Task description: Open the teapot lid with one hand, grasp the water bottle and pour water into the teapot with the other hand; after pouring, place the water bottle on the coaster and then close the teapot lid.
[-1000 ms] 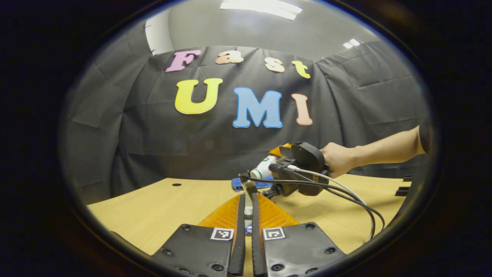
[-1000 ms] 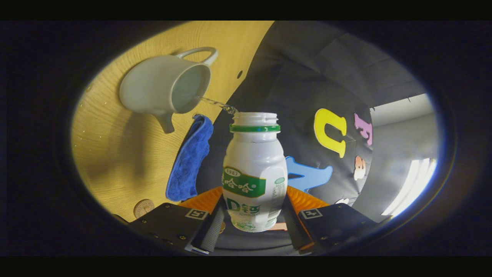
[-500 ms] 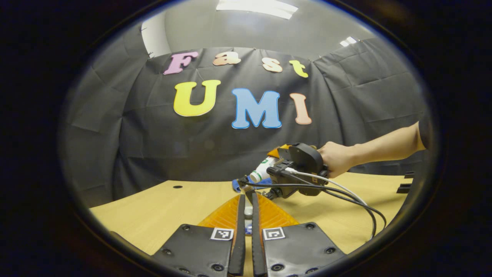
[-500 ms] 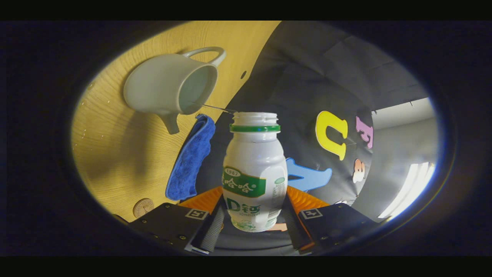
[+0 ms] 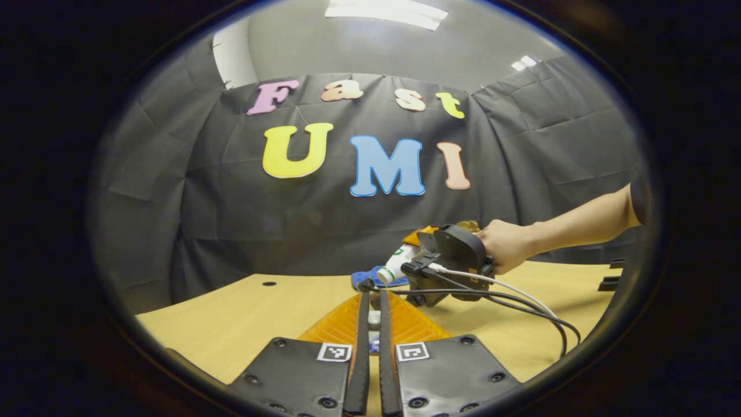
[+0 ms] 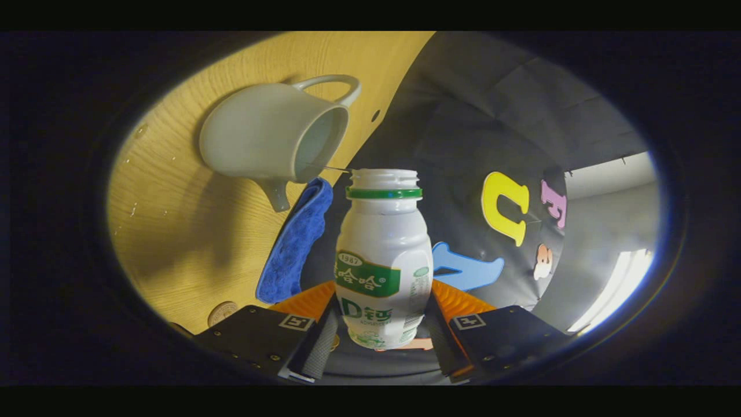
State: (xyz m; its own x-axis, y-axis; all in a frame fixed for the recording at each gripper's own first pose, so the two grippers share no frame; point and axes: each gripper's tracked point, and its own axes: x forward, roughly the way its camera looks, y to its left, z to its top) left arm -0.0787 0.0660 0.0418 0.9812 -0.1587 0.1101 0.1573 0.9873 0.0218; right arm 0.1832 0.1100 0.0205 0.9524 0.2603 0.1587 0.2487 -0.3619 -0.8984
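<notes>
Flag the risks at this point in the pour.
1. A thin stream runs from the water bottle mouth over the teapot rim; a small drift could wet the table.
2. The right gripper grips only the tilted bottle's base, so it could slip.
3. The left gripper pinches the small lid in narrow jaws; it could drop.

Printed green-and-white label (image 6: 367, 279) wrapped round the water bottle (image 6: 383, 260), left unread here. Square black-and-white coded markers, one on each plate behind the right tongs (image 6: 379, 335): (image 6: 296, 322) and (image 6: 470, 320). Same pair of markers behind the left tongs (image 5: 373, 298): (image 5: 334, 351) and (image 5: 411, 351). No plain wording elsewhere.
</notes>
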